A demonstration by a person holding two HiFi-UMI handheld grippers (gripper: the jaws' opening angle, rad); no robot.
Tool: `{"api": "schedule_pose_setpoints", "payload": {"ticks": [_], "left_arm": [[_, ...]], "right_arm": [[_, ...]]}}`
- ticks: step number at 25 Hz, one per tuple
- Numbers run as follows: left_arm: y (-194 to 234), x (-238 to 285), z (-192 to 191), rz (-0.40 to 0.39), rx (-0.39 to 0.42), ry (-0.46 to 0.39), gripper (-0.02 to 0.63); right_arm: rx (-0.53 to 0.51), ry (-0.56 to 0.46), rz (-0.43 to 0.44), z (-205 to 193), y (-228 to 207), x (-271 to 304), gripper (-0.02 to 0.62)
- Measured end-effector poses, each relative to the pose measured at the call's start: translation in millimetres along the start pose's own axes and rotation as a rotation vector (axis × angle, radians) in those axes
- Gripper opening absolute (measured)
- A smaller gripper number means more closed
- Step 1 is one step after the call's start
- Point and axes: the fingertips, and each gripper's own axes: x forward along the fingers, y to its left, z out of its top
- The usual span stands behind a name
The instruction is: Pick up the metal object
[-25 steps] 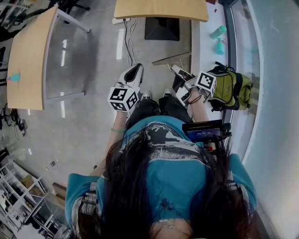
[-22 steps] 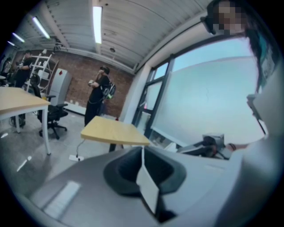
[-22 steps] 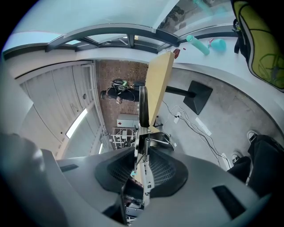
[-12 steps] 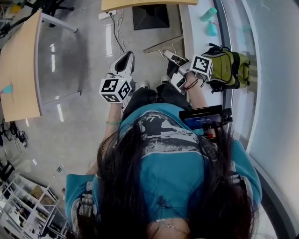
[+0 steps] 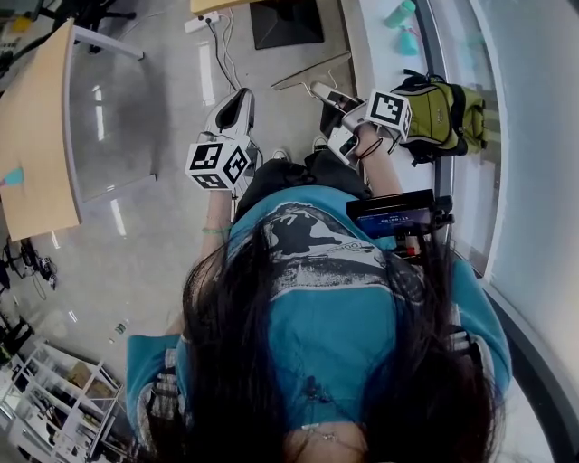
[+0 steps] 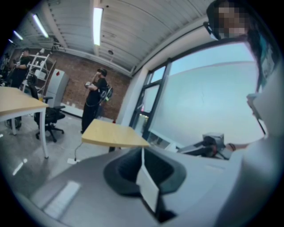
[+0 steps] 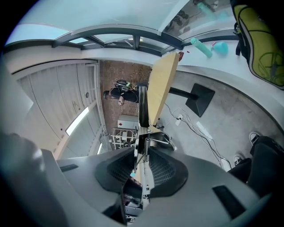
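Observation:
The metal object (image 7: 142, 128), a slim tool with a spring and a black handle, sticks straight out from between the jaws of my right gripper (image 7: 142, 177), which is shut on it. In the head view the right gripper (image 5: 336, 107) is held out over the floor beside a backpack, the tool's silvery end (image 5: 322, 90) pointing away from me. My left gripper (image 5: 233, 107) is held out at the left, over bare floor. In its own view the left gripper (image 6: 143, 177) has its jaws together, with only a pale pad edge between them.
A yellow-green backpack (image 5: 445, 108) and teal bottles (image 5: 399, 14) sit on the sill at the right. A wooden table (image 5: 34, 136) stands at the left. A black table foot (image 5: 286, 22) and a power strip with cables (image 5: 201, 22) are ahead. A person in black (image 6: 95, 104) stands far off.
Both grippers have shifted up and slightly left in the head view as the view moved. The right gripper still holds the tool and the left stays shut.

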Motion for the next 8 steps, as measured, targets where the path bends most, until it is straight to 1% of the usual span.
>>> {"api": "schedule_pose_setpoints", "payload": {"ticks": [3,8], "left_arm": [[1.1,2.0,2.3,0.002,-0.004,-0.006,0.005],[4.5,3.0,3.9,0.011,-0.007,-0.015,0.005]], "right_arm": [[-0.004,0.002,-0.022,2.5,-0.8,-0.8,0.101],[-0.020,0.002,-0.005,7.4,2.5,3.1,0.101]]}}
